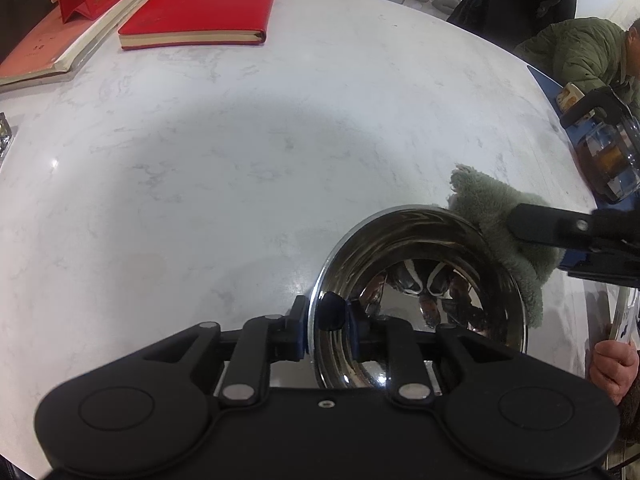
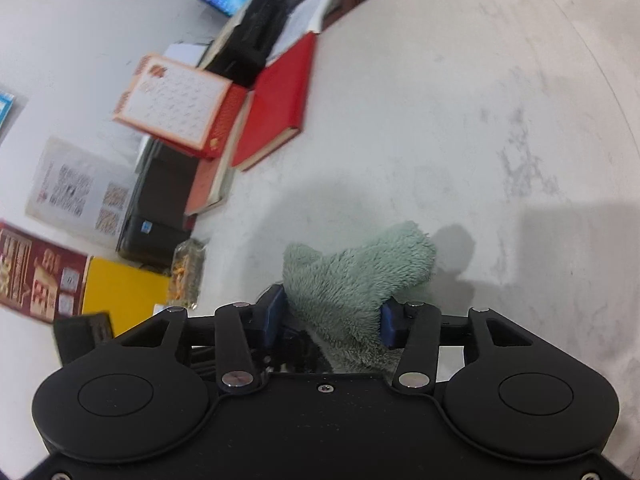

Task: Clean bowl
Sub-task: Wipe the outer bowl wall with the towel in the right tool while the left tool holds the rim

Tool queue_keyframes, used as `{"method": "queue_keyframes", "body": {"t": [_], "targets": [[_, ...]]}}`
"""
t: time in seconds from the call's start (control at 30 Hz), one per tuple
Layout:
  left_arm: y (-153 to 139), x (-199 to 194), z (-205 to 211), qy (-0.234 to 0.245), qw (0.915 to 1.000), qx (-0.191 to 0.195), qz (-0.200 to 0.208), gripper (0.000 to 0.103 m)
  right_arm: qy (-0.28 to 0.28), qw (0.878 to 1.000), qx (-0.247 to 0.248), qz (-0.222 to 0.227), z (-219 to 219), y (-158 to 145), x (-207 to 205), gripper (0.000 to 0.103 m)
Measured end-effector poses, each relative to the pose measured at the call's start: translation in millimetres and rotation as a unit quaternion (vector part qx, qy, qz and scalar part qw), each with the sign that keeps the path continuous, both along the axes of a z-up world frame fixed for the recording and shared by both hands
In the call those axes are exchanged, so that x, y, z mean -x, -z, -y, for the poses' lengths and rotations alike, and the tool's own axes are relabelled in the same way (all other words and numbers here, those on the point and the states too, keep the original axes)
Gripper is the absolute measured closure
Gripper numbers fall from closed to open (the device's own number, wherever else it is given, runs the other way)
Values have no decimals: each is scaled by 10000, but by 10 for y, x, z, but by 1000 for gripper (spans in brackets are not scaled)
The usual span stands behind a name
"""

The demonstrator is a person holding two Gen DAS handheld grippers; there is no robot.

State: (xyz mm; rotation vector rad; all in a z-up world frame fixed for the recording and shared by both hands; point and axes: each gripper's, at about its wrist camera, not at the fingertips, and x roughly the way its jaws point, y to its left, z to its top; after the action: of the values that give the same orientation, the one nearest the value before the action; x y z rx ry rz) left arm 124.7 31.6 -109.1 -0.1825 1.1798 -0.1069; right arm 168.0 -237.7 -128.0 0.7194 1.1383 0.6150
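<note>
Left wrist: bowl [image 1: 420, 296] rim clamped; right wrist: only cloth [image 2: 352, 276] visible.

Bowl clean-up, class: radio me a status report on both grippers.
Left gripper shut on steel bowl rim. Right gripper shut on green cloth, cloth draped over bowl's far edge. Nothing blocking; red notebook well clear.

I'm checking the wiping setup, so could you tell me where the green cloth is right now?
The green cloth is pinched in the right gripper, draped over the far right rim of the steel bowl.
</note>
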Motion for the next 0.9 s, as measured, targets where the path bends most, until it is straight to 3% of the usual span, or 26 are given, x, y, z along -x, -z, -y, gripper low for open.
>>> {"method": "queue_keyframes", "body": {"t": [0.17, 0.53, 0.73, 0.9], "targets": [[-1, -3, 12, -72, 10000, -9, -5, 84, 63, 9993, -280, -239, -17, 128, -130, 75], [-3, -30, -10, -99, 10000, 12, -5, 83, 176, 9951, -589, -768, 234, 266, 108, 77], [-1, -47, 10, 150, 9998, -85, 27, 83, 94, 9928, -809, -882, 127, 344, -210, 77], [-6, -56, 42, 188, 9997, -175, 23, 81, 26, 9841, -1240, -1270, 20, 527, -488, 77]]}}
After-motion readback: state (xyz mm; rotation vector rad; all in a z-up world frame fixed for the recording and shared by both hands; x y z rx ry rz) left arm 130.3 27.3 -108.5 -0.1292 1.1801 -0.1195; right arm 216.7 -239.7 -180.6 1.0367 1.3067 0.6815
